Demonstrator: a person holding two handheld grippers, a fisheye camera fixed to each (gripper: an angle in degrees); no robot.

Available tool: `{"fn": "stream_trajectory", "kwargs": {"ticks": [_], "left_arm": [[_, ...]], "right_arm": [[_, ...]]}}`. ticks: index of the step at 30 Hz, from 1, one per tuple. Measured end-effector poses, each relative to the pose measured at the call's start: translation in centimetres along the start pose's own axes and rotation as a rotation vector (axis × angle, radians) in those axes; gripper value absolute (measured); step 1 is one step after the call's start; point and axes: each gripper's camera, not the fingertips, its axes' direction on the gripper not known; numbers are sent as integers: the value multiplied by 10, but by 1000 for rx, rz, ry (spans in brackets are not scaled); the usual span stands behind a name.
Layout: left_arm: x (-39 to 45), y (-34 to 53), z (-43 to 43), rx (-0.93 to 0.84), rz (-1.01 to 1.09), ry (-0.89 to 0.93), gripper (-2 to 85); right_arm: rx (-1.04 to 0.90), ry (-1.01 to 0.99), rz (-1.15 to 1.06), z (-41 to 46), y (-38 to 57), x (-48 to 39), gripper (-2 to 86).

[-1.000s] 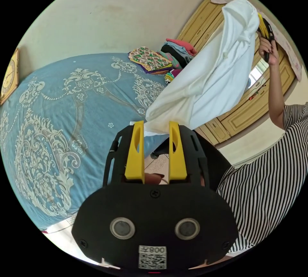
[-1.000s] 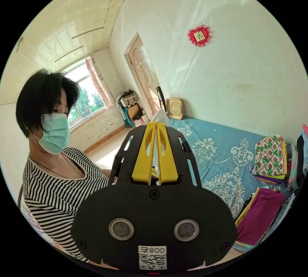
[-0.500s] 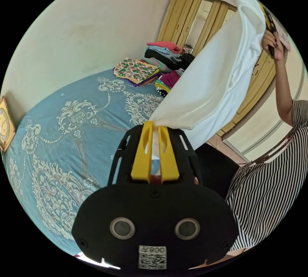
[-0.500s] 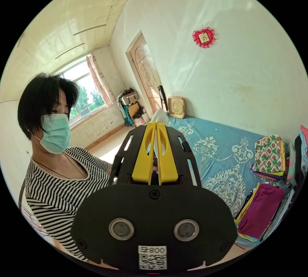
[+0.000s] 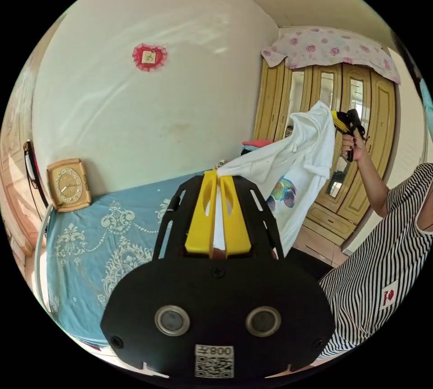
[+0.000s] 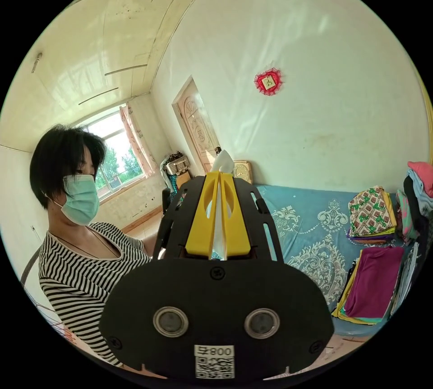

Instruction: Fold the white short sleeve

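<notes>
The left gripper [image 5: 218,177] has its yellow jaws pinched together on an edge of the white short-sleeve shirt [image 5: 293,168]. From there the shirt stretches through the air to the right gripper [image 5: 339,122], clamped on another edge; in the right gripper view, white cloth pokes out between the right gripper's own closed jaws. The shirt hangs off the blue bedspread [image 5: 85,244], near its edge. It looks light, limp and prone to sagging, so hems or shoulder seams are probably the surest holds.

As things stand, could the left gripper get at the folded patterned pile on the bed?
Probably not yet: the left gripper is shut on the white shirt, held in the air between both grippers, so it isn't free to reach the patterned pile.
</notes>
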Motion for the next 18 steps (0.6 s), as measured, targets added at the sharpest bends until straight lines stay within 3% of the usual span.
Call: {"fn": "stream_trajectory", "kwargs": {"ticks": [8, 18], "left_arm": [[64, -21, -211, 142, 177, -274, 8], [136, -3, -380, 272, 261, -415, 8]], "right_arm": [[47, -68, -49, -32, 24, -62, 2], [89, -153, -196, -65, 46, -147, 1]]}}
